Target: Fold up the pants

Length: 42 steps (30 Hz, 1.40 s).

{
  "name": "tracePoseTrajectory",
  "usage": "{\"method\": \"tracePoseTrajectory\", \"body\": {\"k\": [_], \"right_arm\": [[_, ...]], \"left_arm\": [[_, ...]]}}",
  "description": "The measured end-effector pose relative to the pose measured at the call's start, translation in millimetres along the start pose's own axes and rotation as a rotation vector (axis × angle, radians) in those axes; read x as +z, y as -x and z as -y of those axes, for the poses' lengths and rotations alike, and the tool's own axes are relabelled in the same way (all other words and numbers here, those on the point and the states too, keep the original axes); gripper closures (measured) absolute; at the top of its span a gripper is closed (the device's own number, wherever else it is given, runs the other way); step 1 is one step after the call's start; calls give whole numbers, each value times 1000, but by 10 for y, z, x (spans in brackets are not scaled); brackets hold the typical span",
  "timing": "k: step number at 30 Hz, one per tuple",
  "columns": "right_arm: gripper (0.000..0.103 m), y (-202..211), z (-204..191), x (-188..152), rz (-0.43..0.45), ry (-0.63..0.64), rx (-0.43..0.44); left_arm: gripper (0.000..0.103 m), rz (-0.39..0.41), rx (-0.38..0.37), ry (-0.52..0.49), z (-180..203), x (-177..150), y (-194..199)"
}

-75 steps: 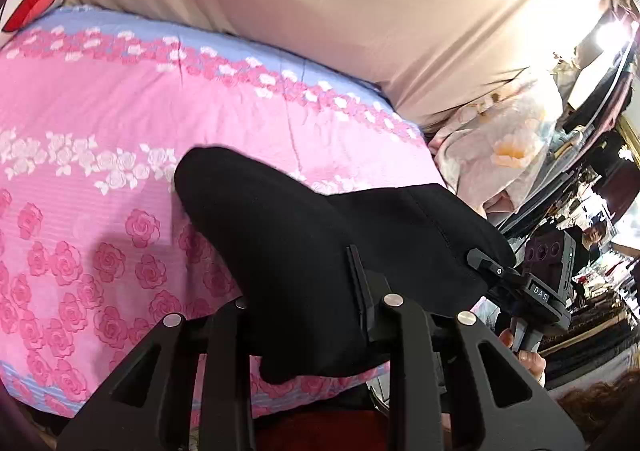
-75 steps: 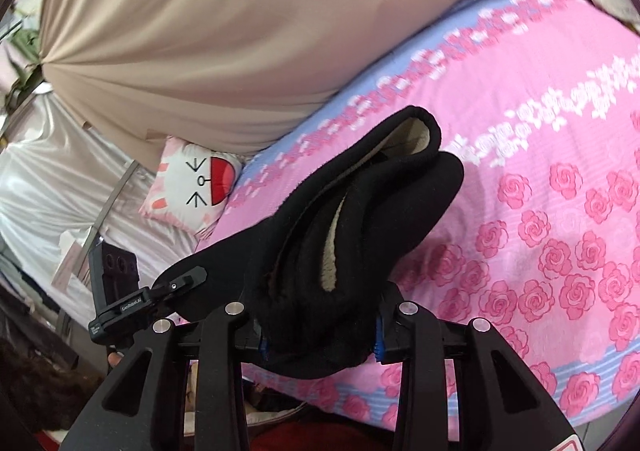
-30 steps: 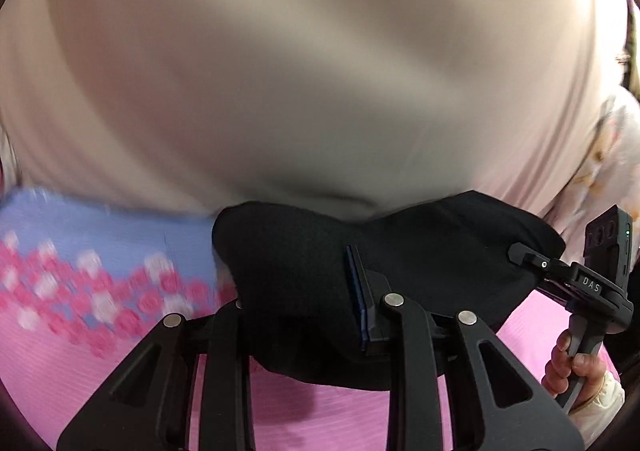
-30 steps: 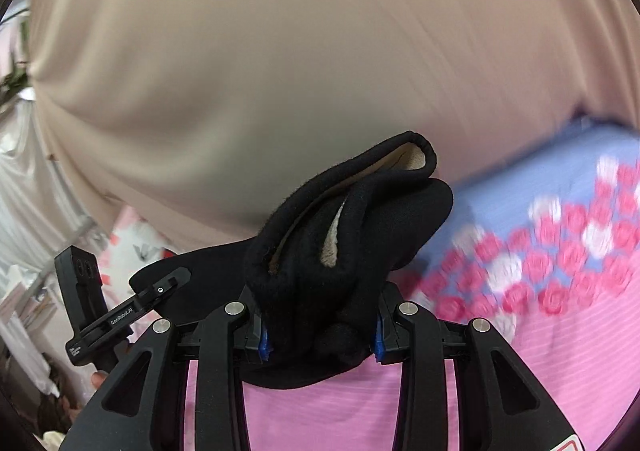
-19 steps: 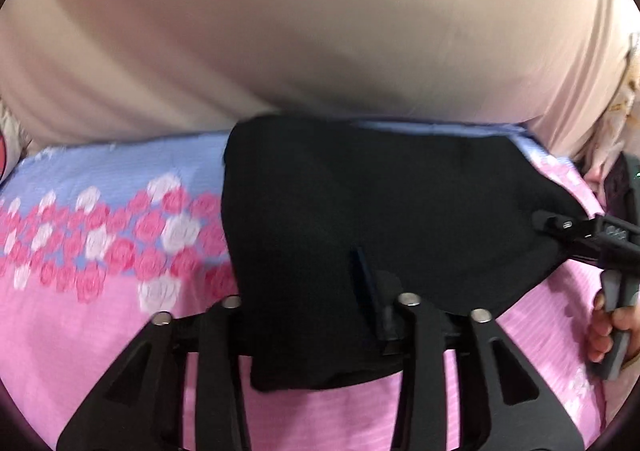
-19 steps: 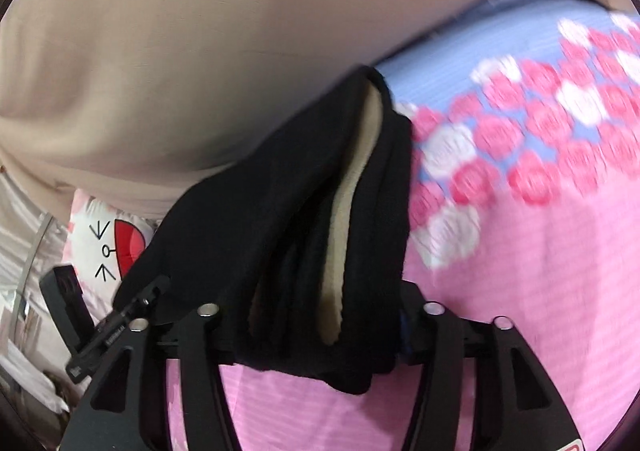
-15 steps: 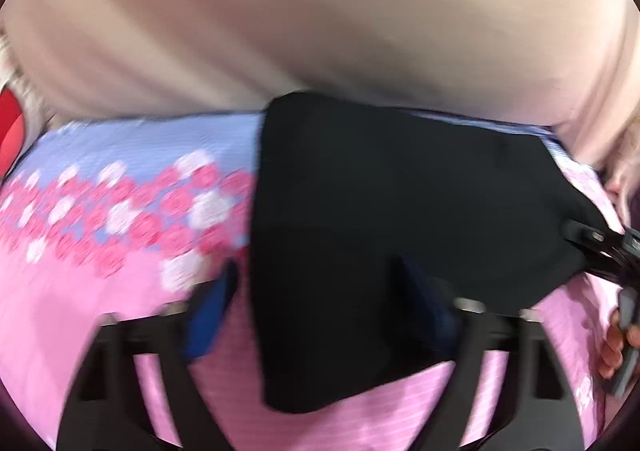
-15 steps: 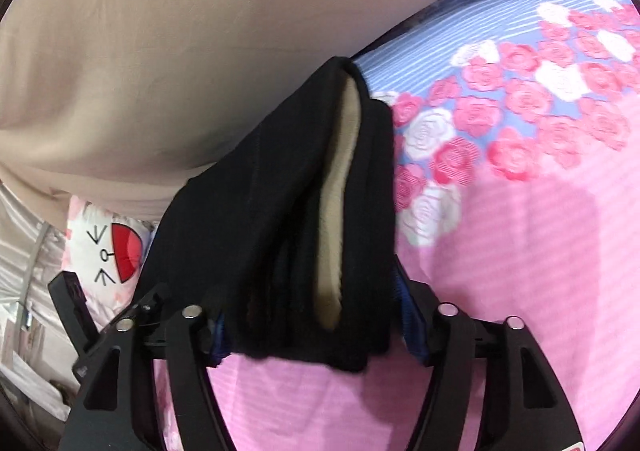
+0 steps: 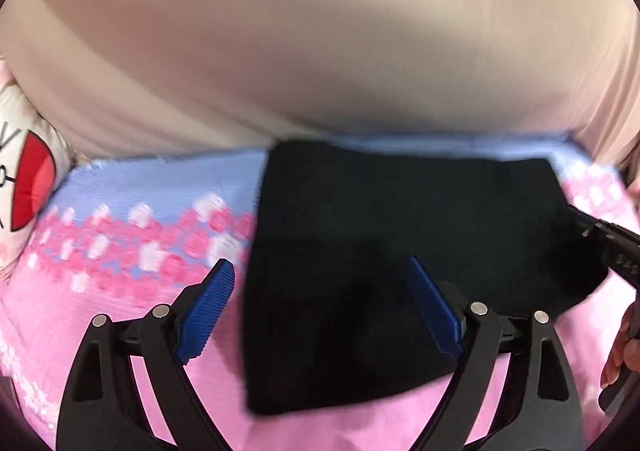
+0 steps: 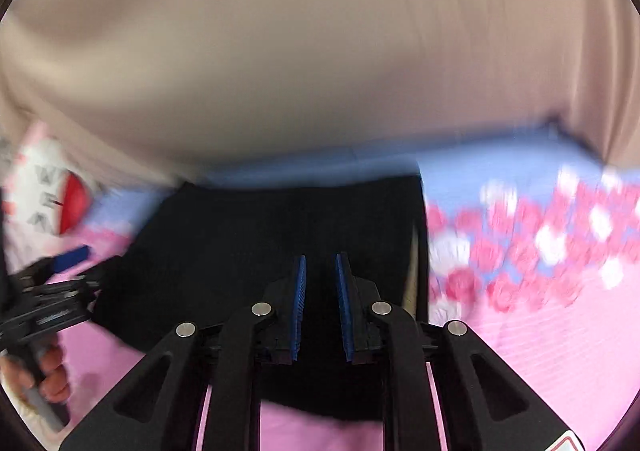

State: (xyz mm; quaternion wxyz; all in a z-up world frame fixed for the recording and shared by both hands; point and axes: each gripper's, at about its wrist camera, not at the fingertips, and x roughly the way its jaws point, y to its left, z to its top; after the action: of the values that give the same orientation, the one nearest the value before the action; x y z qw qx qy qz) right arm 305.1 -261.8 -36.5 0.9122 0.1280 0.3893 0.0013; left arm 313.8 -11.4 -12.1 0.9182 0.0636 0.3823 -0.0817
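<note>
The black pants [image 9: 400, 235] lie folded flat on the pink rose-print bed sheet [image 9: 100, 315], near its blue far edge. My left gripper [image 9: 320, 299] is wide open over the pants' near left corner and holds nothing. In the right wrist view the pants [image 10: 248, 235] lie ahead with a beige lining edge at their right side. My right gripper [image 10: 320, 299] sits over their near edge with the blue pads a narrow gap apart, nothing visibly between them. Both views are motion-blurred.
A beige curtain [image 9: 320, 43] hangs behind the bed. A white and red cartoon pillow [image 9: 24, 187] lies at the bed's far left corner. The other gripper and the hand holding it show at the right edge of the left view [image 9: 612, 251] and at the left edge of the right view [image 10: 44, 303].
Both grippers carried the pants forward, laid them on the sheet and let go. The left jaws opened wide; the right jaws released and stand narrowly apart, pulled back a little.
</note>
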Motion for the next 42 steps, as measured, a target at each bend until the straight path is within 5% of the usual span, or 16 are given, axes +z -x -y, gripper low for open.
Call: {"method": "tracePoseTrajectory", "body": {"k": [3,9,14,17,25,28,33,42], "right_arm": [[98,93,19,-24,34,-9,18],[90,662,-103,-92,127,12,34],[85,1168,-116,-311,162,-35,67],[73,1373,-116,-505,174,-52,64],[49,1797,-204,-1207,192,-87,-32],[48,1926,-244,-1493,207,-91,-80],[43,1991,-280,-1792,183,-120,-76],[41,1966,-399,-2171,127,-118,-60]], "left_arm": [[13,-16,24,8,1,-69,-279],[14,-3,14,34,-44,-39,-123],[14,35,30,14,-22,-124,285],[14,53,32,18,-33,-255,594],[6,143,118,-5,-58,-830,1382],[5,181,158,-30,11,-1081,1617],[5,131,100,-18,74,-1394,1716],[5,79,102,22,85,-1695,1768]]}}
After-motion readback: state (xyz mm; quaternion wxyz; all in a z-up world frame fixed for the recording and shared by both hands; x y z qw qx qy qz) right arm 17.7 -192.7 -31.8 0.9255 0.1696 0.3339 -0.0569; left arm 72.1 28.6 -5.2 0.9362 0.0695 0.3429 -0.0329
